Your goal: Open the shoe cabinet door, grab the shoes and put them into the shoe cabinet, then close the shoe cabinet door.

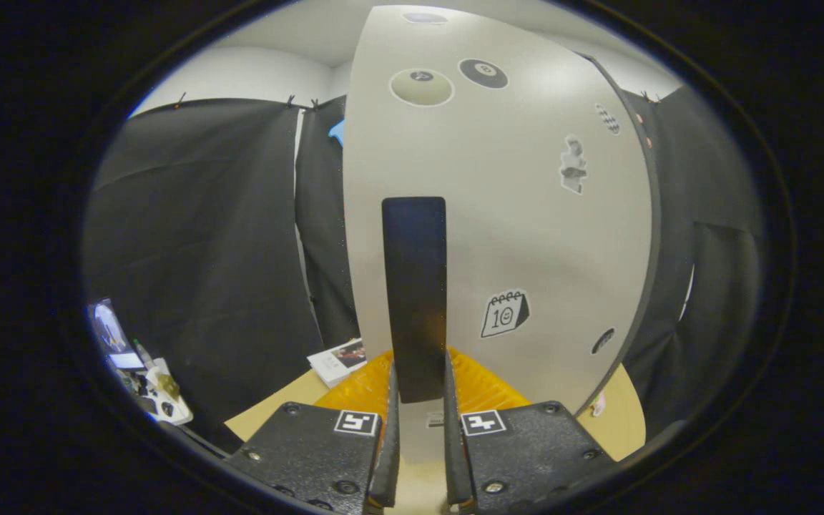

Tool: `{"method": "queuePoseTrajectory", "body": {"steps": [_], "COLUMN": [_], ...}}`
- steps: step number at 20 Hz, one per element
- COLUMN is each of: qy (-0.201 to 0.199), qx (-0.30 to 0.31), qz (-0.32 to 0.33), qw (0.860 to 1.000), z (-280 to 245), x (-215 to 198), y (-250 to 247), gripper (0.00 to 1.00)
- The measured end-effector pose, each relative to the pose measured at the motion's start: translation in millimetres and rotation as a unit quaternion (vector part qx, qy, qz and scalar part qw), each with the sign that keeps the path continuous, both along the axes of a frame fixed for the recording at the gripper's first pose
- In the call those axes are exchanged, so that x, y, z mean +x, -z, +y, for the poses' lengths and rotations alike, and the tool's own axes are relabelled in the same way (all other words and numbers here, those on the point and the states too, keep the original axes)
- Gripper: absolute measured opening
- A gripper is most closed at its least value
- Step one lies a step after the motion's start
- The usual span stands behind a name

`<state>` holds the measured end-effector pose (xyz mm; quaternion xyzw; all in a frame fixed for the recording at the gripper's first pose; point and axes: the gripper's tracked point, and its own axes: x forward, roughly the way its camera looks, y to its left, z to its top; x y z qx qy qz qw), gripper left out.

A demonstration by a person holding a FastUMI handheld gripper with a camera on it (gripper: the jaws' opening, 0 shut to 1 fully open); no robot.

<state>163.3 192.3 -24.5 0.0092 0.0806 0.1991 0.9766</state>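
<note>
The pale cabinet door (498, 214) rises directly ahead of the tongs (419, 400), stickers scattered over it. Its dark upright handle (414, 286) sits between the two fingers, which are closed on its lower end.

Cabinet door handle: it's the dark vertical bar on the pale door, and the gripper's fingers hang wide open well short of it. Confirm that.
Not quite. In the gripper view the gripper has both fingers pressed on the lower end of the dark vertical handle of the pale door.
</note>
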Motion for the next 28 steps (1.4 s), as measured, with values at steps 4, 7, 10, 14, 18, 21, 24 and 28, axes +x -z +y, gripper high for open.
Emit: {"method": "queuePoseTrajectory", "body": {"steps": [4,7,10,14,18,21,24,28], "qy": [0.019,0.039,0.059,0.086,0.11,0.132,0.169,0.198], "qx": [0.004,0.01,0.017,0.024,0.026,0.028,0.028,0.027], "qz": [0.001,0.002,0.005,0.005,0.005,0.007,0.01,0.011], "qw": [1.0,0.999,0.998,0.996,0.994,0.991,0.985,0.98], "z": [-38,-63,-88,-118,-145,-168,-195,-225], "x": [-32,-53,-69,-87,-97,-103,-107,-111], "y": [3,4,4,4,2,1,0,1], "gripper": [0.28,0.28,0.27,0.22,0.16,0.14,0.12,0.08]}}
